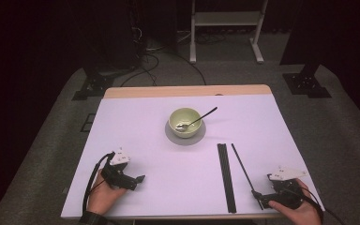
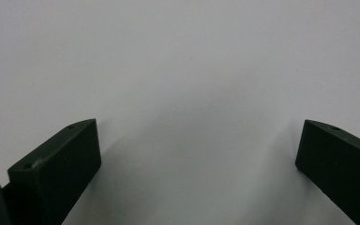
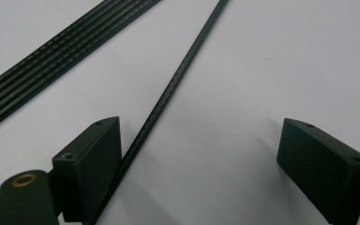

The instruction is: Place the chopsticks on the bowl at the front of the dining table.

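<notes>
The single black chopstick (image 3: pixel 178 75) is thin, stiff and slippery; its near end is best pinched by the wide-apart right gripper (image 3: pixel 201 154). The left gripper (image 2: pixel 197 154) is held apart too.

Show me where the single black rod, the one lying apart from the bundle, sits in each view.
High view: the single black rod slants across the lower right of the table, ending at the right gripper.
Right gripper view: it runs from top centre down along the inside of the left-hand jaw.
Left gripper view: not in it; bare table.
Shared landmark: the bundle of black rods beside it.
</notes>
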Demonstrator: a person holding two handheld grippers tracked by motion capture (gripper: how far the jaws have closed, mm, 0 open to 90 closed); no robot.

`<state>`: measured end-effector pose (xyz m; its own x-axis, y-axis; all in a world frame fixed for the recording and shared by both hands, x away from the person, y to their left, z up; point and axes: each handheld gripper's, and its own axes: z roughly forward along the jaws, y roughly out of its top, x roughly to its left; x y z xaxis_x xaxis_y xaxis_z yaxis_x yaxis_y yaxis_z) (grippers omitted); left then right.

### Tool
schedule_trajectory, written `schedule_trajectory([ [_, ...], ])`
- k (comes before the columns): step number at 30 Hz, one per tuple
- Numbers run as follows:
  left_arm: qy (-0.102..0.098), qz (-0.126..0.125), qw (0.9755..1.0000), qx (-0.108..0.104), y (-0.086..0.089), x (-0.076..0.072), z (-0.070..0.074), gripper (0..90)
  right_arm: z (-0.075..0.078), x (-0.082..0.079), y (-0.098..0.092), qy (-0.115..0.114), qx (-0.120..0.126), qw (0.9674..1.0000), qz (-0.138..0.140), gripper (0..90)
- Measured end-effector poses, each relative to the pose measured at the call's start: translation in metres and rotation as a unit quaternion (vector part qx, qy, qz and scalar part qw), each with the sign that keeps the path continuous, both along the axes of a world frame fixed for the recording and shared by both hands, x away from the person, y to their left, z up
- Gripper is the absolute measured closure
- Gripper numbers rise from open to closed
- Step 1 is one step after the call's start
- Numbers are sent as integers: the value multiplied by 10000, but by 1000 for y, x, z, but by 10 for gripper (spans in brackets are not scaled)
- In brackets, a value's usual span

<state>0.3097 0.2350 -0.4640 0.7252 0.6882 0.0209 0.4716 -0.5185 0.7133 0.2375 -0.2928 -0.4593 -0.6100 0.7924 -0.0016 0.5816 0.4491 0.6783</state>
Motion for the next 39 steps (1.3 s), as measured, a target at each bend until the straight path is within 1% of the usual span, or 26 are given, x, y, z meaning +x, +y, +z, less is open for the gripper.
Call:
schedule_trajectory([
  [8,2,1,10000,-1,0,0,0,0,0,4,-7,2,31,9999,-99,128],
  [11,-1,1,10000,-4,0,0,0,0,0,6,-10,-6,-27,9999,-126,126],
  [14,1,0,10000,1,0,0,0,0,0,7,-12,3,-13,9999,-162,126],
  [23,1,-1,10000,3,0,0,0,0,0,16,-22,-12,-5,9996,-281,125],
  [33,1,0,10000,1,0,0,0,0,0,24,-29,8,-7,9995,-323,122],
  [39,4,1,10000,0,0,0,0,0,1,29,-34,8,4,9992,-403,123],
])
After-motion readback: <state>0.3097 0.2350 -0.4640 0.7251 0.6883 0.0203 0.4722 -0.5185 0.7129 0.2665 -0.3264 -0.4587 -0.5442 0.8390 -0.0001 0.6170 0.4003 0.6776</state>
